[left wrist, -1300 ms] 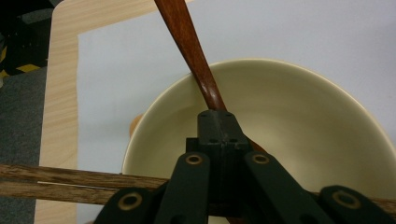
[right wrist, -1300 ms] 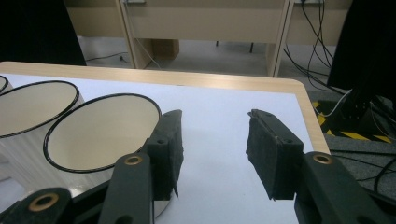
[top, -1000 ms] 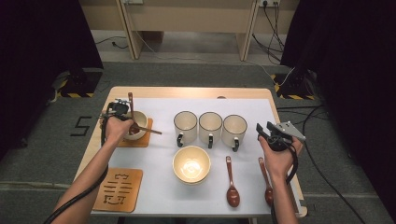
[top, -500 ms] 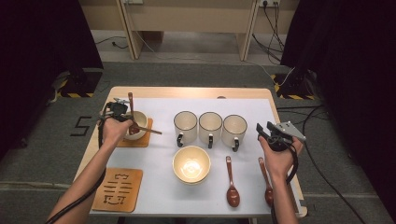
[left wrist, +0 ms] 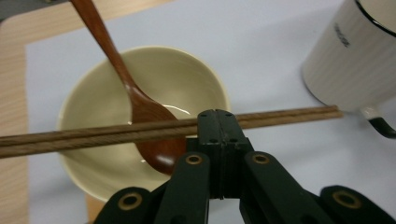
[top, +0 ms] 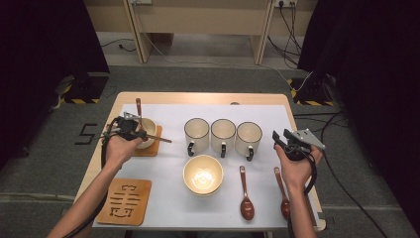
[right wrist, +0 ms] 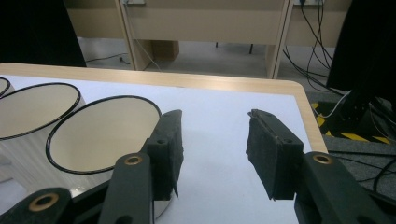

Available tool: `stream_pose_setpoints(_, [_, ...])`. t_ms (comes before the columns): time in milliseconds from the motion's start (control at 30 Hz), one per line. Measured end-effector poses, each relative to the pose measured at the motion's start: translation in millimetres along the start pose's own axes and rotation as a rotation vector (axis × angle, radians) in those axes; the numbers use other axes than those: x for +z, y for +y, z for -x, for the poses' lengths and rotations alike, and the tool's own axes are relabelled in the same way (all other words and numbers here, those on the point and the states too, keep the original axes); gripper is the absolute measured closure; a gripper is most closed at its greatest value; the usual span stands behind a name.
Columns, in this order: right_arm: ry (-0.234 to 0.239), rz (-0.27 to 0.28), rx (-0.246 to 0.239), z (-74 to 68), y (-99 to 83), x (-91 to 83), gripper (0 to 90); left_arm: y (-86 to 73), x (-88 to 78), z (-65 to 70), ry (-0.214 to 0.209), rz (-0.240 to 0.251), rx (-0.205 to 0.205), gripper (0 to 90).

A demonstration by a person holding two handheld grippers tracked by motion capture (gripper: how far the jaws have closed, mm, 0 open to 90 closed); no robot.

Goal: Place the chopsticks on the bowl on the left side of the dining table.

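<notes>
My left gripper (top: 130,130) (left wrist: 216,119) is shut on a pair of wooden chopsticks (top: 159,139) (left wrist: 93,135). It holds them level over a cream bowl (top: 147,133) (left wrist: 187,74). That bowl stands on a wooden coaster (top: 151,148) at the table's left and has a brown wooden spoon (top: 139,111) (left wrist: 140,105) resting in it. My right gripper (top: 280,139) (right wrist: 215,144) hovers open over the right side of the table with nothing between its pads, beside the rightmost mug (top: 248,138) (right wrist: 93,135).
Three white mugs stand in a row mid-table, the left one (top: 197,134) (left wrist: 355,60) closest to the chopstick tips. A second cream bowl (top: 202,173) sits in front of them. Two wooden spoons (top: 245,196) (top: 282,191) lie at the front right. Another coaster (top: 125,201) lies front left.
My left hand has drifted a little toward the near edge and upward, with the chopsticks still in its jaws. The right hand has kept still.
</notes>
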State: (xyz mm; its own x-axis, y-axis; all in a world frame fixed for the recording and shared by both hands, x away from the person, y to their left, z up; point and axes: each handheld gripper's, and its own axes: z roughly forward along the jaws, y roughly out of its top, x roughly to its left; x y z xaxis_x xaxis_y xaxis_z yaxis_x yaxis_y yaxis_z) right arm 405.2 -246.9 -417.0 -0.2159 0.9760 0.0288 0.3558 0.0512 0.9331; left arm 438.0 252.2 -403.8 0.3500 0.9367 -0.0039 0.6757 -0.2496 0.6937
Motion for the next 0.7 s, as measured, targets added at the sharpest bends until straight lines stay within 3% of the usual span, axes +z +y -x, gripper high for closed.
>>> stream_pose_setpoints(267, [0.002,0.000,0.003,-0.1,-0.5,0.6,55.3,-12.2,6.8,22.2,-0.039,-0.022,0.060,89.3])
stream_pose_setpoints(700, [0.000,-0.006,0.009,1.1,-0.8,0.0,55.3,-8.3,22.8,33.8,-0.046,-0.031,0.085,89.3])
